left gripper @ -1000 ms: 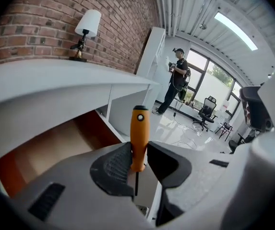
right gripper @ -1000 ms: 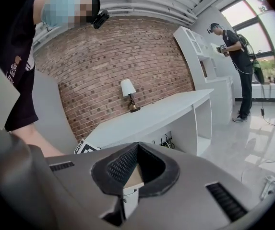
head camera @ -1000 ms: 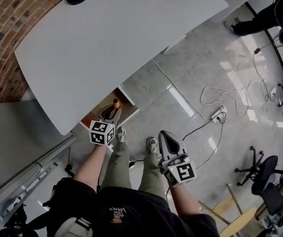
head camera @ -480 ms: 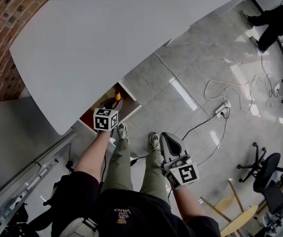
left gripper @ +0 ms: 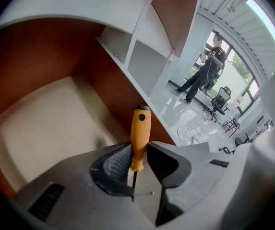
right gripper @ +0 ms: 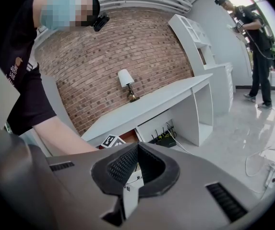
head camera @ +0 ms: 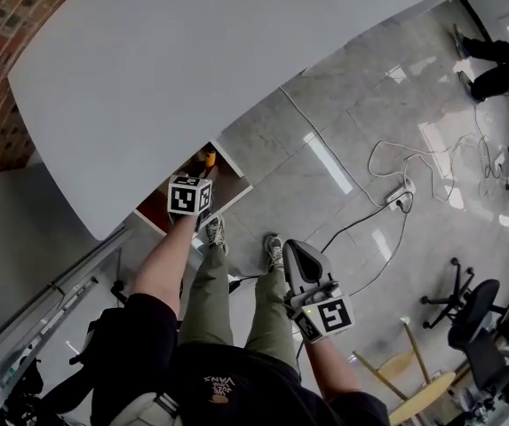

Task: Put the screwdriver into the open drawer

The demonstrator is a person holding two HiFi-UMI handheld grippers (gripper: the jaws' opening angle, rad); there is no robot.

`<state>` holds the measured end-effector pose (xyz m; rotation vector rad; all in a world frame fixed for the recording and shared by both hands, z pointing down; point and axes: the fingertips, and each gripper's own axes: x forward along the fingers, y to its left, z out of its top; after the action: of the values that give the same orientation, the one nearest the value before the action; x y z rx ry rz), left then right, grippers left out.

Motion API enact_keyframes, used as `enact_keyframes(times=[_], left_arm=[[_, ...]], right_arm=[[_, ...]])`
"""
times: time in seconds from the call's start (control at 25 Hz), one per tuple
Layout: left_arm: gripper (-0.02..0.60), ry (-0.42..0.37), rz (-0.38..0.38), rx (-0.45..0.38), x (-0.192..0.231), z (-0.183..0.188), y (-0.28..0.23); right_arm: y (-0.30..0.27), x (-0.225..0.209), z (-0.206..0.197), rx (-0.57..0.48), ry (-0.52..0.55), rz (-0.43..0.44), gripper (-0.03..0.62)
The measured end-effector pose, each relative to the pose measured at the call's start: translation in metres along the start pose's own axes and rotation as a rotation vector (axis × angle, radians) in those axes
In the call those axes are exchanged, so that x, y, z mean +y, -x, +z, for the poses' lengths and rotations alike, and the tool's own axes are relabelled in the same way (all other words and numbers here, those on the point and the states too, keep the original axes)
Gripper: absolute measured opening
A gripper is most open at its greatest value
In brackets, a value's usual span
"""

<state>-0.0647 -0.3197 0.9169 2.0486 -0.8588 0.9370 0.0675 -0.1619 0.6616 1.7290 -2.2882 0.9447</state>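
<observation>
A screwdriver (left gripper: 139,137) with a yellow handle and thin dark shaft stands between the jaws of my left gripper (left gripper: 139,146), which is shut on the handle. That gripper reaches into the open drawer (left gripper: 46,123), which has a beige floor and brown walls. In the head view the left gripper (head camera: 199,177) sits over the drawer (head camera: 154,209) under the white desk's (head camera: 192,69) edge, with the screwdriver's orange end (head camera: 209,157) poking out ahead. My right gripper (head camera: 306,264) hangs low beside the person's legs, shut on nothing, as the right gripper view (right gripper: 137,150) shows.
Cables and a power strip (head camera: 399,201) lie on the grey tiled floor to the right. Office chairs (head camera: 476,327) stand at the far right. A lamp (right gripper: 128,84) stands on the desk before the brick wall. Another person (right gripper: 255,42) stands by the white shelves.
My left gripper has carried the screwdriver forward, deeper into the drawer under the desk edge. The right gripper has hardly moved.
</observation>
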Motion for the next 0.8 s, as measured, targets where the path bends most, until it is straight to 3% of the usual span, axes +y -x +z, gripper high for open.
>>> enact_keyframes(times=[0.44, 0.8], left_arm=[[0.106, 0.04, 0.055, 0.038, 0.022, -0.004, -0.025], [0.107, 0.094, 0.07, -0.001, 0.032, 0.001, -0.02]], right_arm=[[-0.008, -0.006, -0.024, 0.046, -0.035, 0.012, -0.005], [-0.008, -0.005, -0.023, 0.058, -0.037, 0.019, -0.005]])
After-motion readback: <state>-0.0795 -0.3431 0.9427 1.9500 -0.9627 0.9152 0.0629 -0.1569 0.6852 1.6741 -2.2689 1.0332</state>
